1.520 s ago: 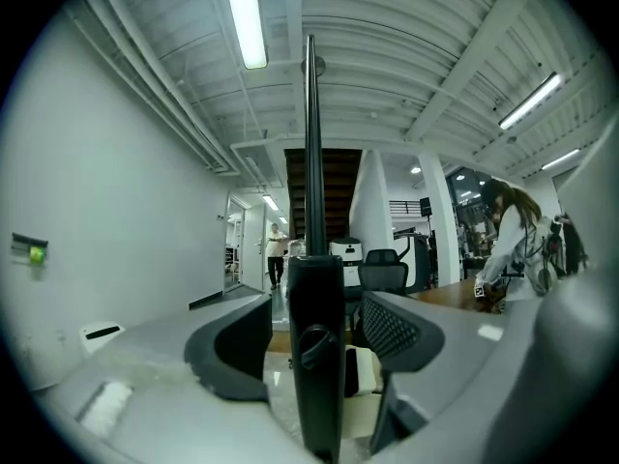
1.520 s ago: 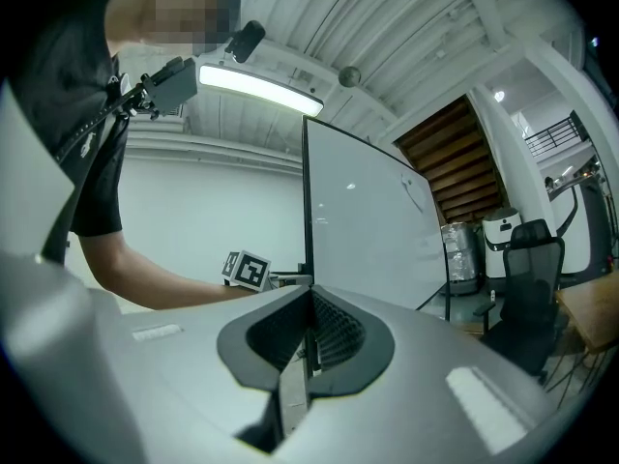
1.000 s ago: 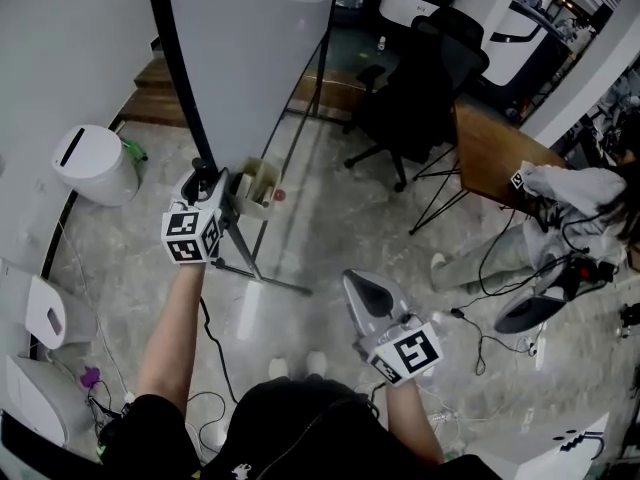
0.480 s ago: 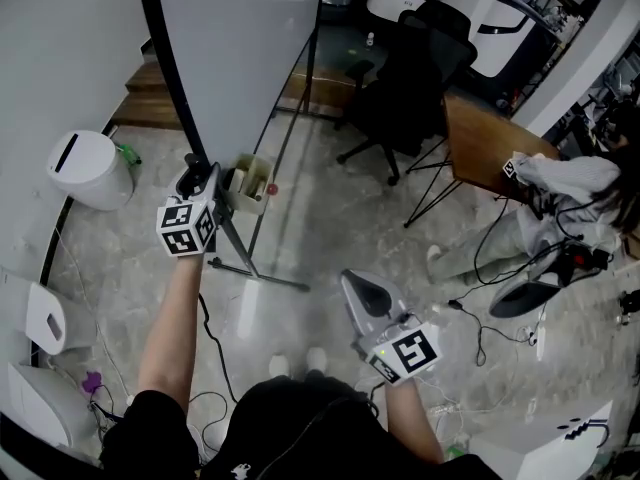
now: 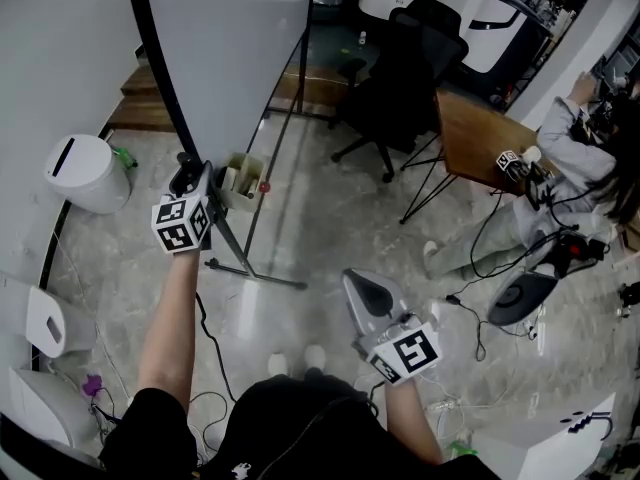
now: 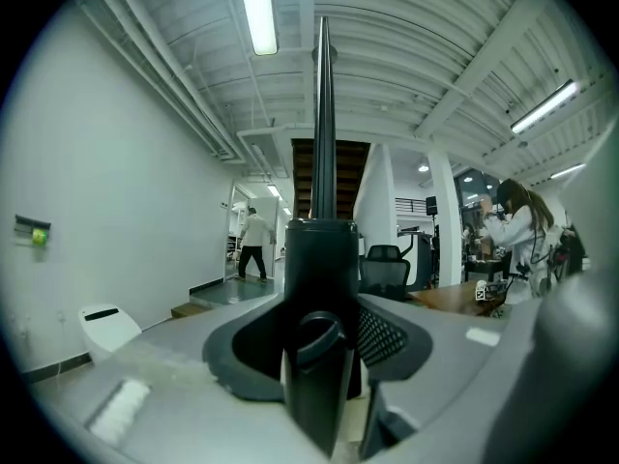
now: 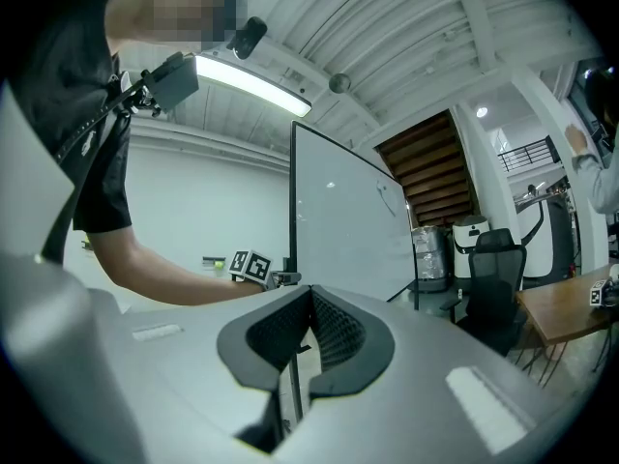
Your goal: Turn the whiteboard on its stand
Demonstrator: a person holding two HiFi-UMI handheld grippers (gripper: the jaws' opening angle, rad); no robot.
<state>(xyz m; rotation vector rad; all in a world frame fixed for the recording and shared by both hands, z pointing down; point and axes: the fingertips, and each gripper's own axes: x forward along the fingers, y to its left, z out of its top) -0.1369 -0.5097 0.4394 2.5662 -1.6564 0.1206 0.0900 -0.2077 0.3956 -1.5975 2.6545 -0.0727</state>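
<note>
The whiteboard (image 5: 230, 38) stands upright on its stand, its black side frame (image 5: 155, 58) running down to my left gripper (image 5: 187, 173). That gripper is shut on the frame, its jaws having just closed on it. In the left gripper view the black frame (image 6: 323, 143) rises straight up from between the jaws of the left gripper (image 6: 324, 288). My right gripper (image 5: 362, 286) hangs low and apart from the board, shut on nothing. The right gripper view shows its pads meeting at the right gripper (image 7: 308, 293), with the whiteboard (image 7: 348, 220) ahead.
The stand's legs (image 5: 255, 268) spread over the floor, with a small tray (image 5: 240, 183) at the board's foot. A white bin (image 5: 85, 173) stands left. A black office chair (image 5: 400, 88), a wooden table (image 5: 480, 138), a seated person (image 5: 590, 138) and floor cables (image 5: 480, 318) are on the right.
My left gripper and the board's frame have drifted slightly up and left in the head view. The person at the right has shifted. The right gripper looks much the same.
</note>
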